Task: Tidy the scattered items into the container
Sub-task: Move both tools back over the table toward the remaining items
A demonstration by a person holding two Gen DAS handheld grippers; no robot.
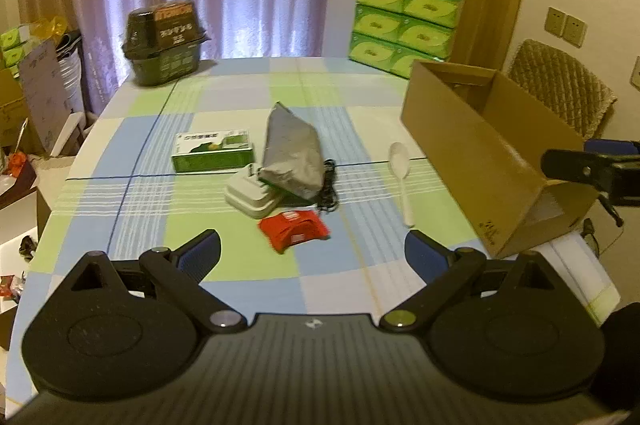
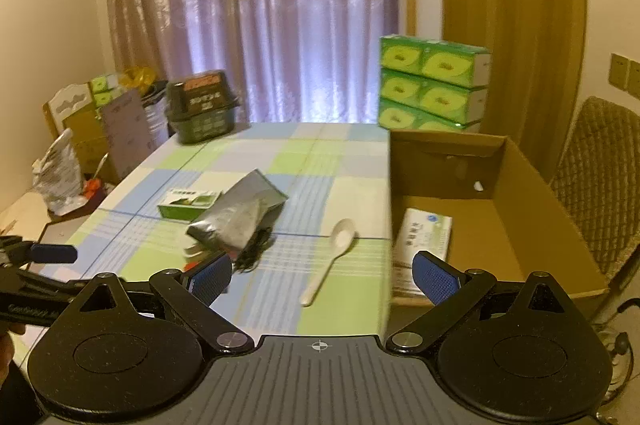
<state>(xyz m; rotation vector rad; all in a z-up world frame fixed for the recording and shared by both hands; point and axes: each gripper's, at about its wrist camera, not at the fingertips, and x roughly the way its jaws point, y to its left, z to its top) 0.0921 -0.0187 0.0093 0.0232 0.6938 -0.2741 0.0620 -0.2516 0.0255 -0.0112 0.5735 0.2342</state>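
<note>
Ahead of my left gripper (image 1: 312,249), jaws wide apart and empty, lies the clutter: red packet (image 1: 295,230) nearest, then white adapter (image 1: 252,195) with silver pouch (image 1: 292,155) leaning on it, green box (image 1: 213,151) beyond to the left, plastic spoon (image 1: 401,169) off right. Cardboard box (image 2: 532,185) sits right of my right gripper (image 2: 322,277), also spread and holding nothing; one paper pack (image 2: 426,235) lies inside already. Both held back and open, I judge, to pick a first target. Red packet looks easiest for the left.
</note>
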